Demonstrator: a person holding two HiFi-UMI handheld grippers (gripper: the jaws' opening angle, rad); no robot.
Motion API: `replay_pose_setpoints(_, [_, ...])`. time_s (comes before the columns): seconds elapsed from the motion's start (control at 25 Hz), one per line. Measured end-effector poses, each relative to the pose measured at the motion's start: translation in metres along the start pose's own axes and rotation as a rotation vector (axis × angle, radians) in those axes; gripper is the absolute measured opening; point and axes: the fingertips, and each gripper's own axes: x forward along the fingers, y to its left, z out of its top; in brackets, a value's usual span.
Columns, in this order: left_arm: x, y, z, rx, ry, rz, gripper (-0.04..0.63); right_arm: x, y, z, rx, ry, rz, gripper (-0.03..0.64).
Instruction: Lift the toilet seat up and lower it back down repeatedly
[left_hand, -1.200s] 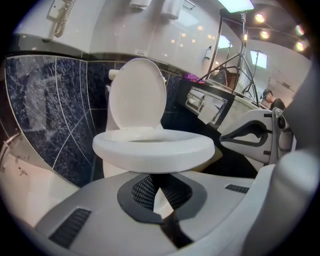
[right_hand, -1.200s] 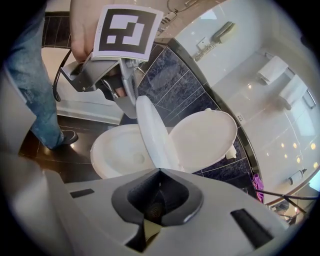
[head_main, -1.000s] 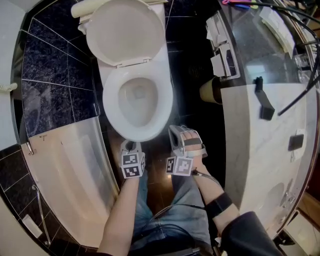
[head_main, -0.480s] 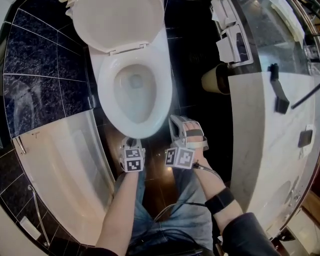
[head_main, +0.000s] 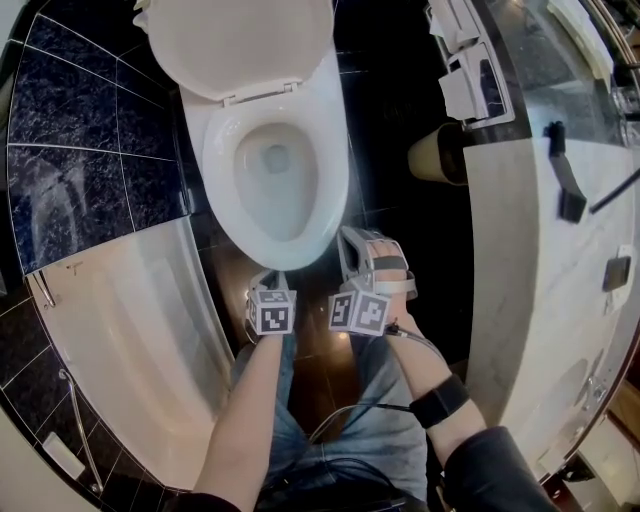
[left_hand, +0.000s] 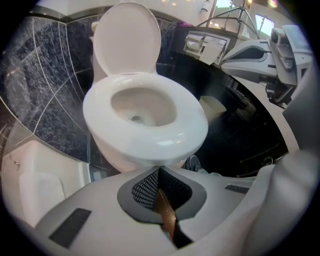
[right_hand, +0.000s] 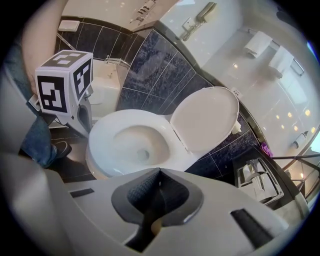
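Looking down from the head view, the seat (head_main: 333, 185) lies flat on the toilet, at 12 o'clock from the person's knees. The lid (head_main: 240, 40) stands up behind it, at the seat's 12 o'clock end. I think it is up so that it is out of the way and only the seat has to be lifted.

The left gripper (left_hand: 159, 170) is shut tight and holds nothing. It sits at the seat's 6 o'clock edge, with its tip very near the front rim. I cannot tell if it touches. I think it is shut so the two jaws make one thin tip that can slip under the rim and push the seat up.

The right gripper (right_hand: 159, 171) is also shut with nothing in it. It waits near the seat's 5 o'clock side, just beside the left one, and does not touch the toilet. It looks like a spare hand for now.

The seat is shaped like an egg. Its long line runs from 12 o'clock to 6 o'clock. The hinge end is at 12, by the lid. The round free end points to 6, at the person. That is the end that will swing up, so it makes sense that the grippers wait there.
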Motion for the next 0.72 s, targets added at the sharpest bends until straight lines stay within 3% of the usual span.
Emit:
replay_pose_setpoints(0.36, [-0.046,0.006,0.025,0.036,-0.048,0.019,0.000,-0.017,-0.020,0.023,0.017,-0.011,-0.011,0.019])
replay_pose_setpoints(0.72, [-0.203,0.006,0.140,0.078,-0.302,0.063,0.000,-0.096,-0.094,0.063,0.269,-0.027,-0.046,0.020])
